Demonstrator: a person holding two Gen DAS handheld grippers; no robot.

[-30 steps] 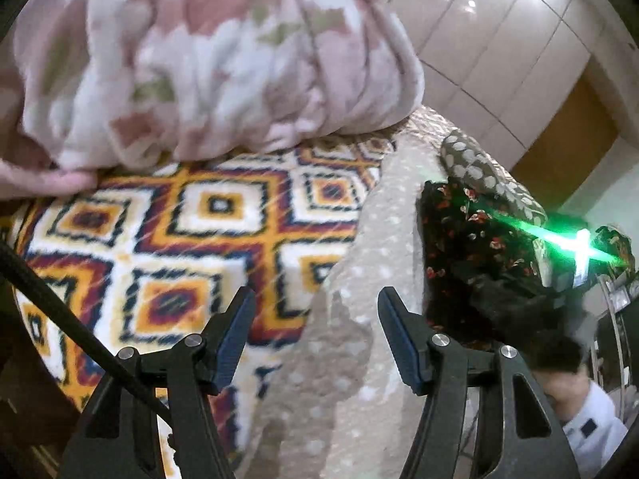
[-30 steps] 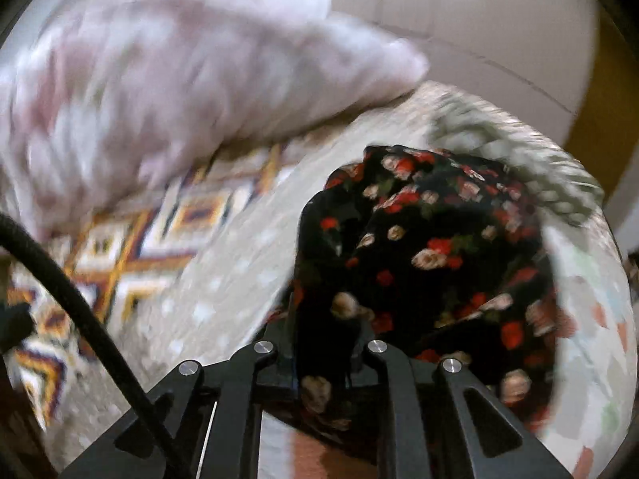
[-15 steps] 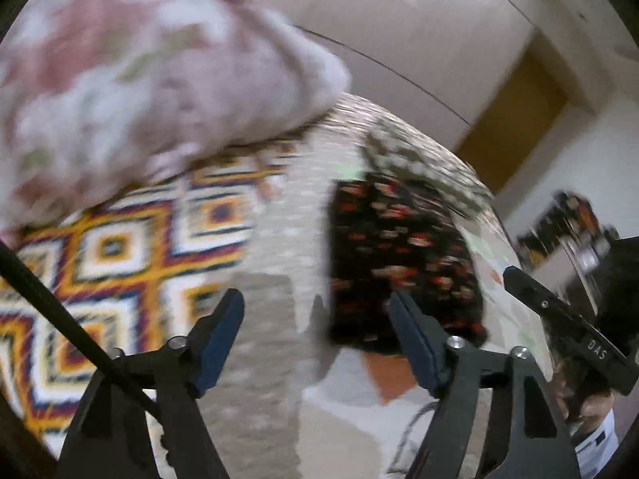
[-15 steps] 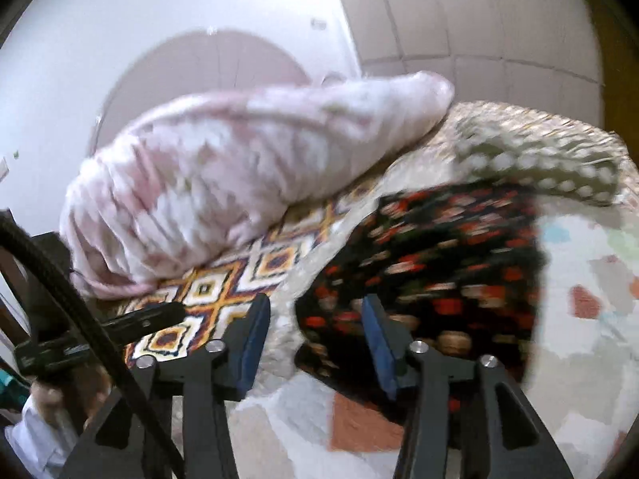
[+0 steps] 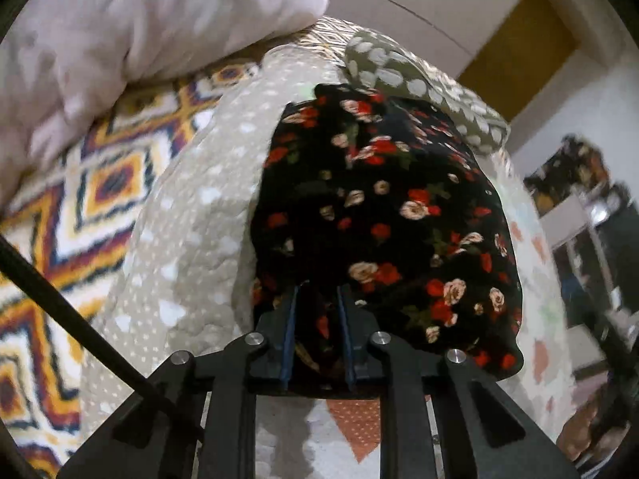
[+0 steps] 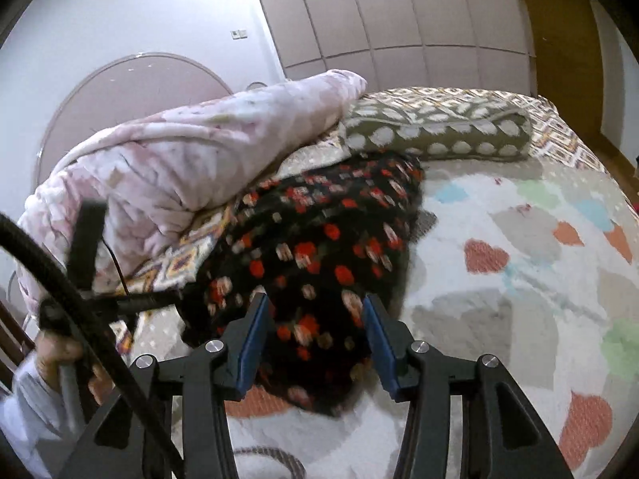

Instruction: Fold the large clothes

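Garment: the black floral dress [image 5: 383, 215] lay folded on the bedspread [image 6: 519, 263], in front of the spotted pillow [image 6: 435, 135] and beside the pink blanket [image 6: 167, 167].
Long axis: it ran from the near hem, by the tongs, away toward the pillow; the far end touched or nearly touched the pillow.
Left gripper [image 5: 317, 299]: its jaws were closing, narrow, with a bunch of the near hem between the blue pads; the cloth filled the gap, so I judged it clenched on the hem.
Where on the hem: near the left corner of the near edge, seen from its own camera; most of the dress spread off to the right of it.
Right gripper [image 6: 315, 307]: its jaws were closing but stood well apart, over the near part of the dress; the pads [image 6: 375, 335] did not press on the cloth, so nothing was grasped.
Nearer hand: the left was on the cloth; the right hung just above or at it, blur hid which.
Other side: the person's hand [image 6: 60, 355] with the left tool showed at the left edge of the right view, at the dress's left near corner.
Key relation: the dress lay straight ahead of both tongs, lengthwise away from them, so a next fold would likely carry the near hem toward the pillow end.
Risk: with only one corner held, the hem would probably drag askew.
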